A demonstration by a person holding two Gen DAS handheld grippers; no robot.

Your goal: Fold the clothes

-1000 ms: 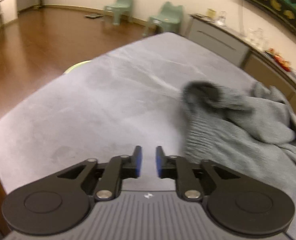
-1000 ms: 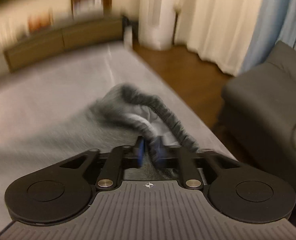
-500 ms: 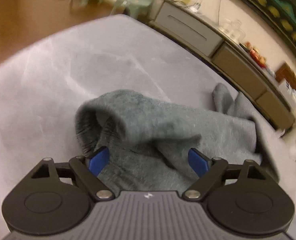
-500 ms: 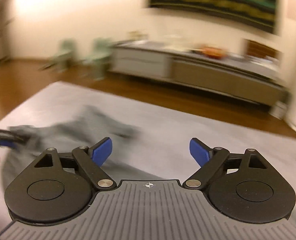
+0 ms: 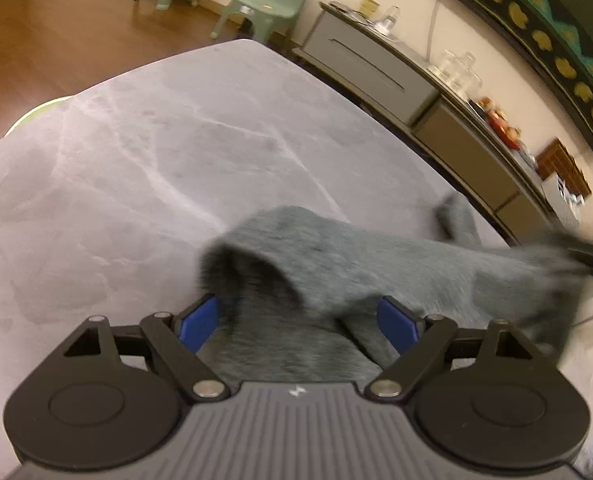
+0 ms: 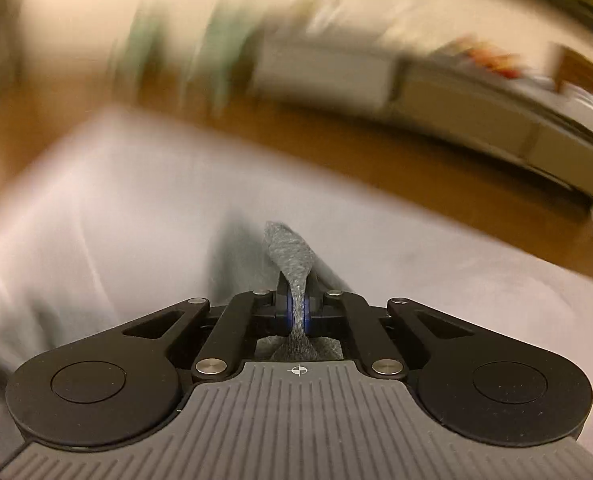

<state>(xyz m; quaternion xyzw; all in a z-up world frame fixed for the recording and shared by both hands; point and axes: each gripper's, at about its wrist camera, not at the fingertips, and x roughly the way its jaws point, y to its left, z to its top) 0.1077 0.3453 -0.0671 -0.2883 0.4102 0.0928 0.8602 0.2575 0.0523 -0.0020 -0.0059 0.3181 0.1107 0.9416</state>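
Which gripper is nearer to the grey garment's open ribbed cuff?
Left. The left gripper stands open right at the cuff, with cloth between its pads. The right gripper has just closed on another edge of the garment, away from the cuff.

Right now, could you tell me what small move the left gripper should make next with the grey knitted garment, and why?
Probably close the left gripper on the grey knitted garment. Its blue pads stand wide apart with the fabric bunched between them, unpinched, while the right gripper is already shut on a strip of the same cloth over the pale grey table.
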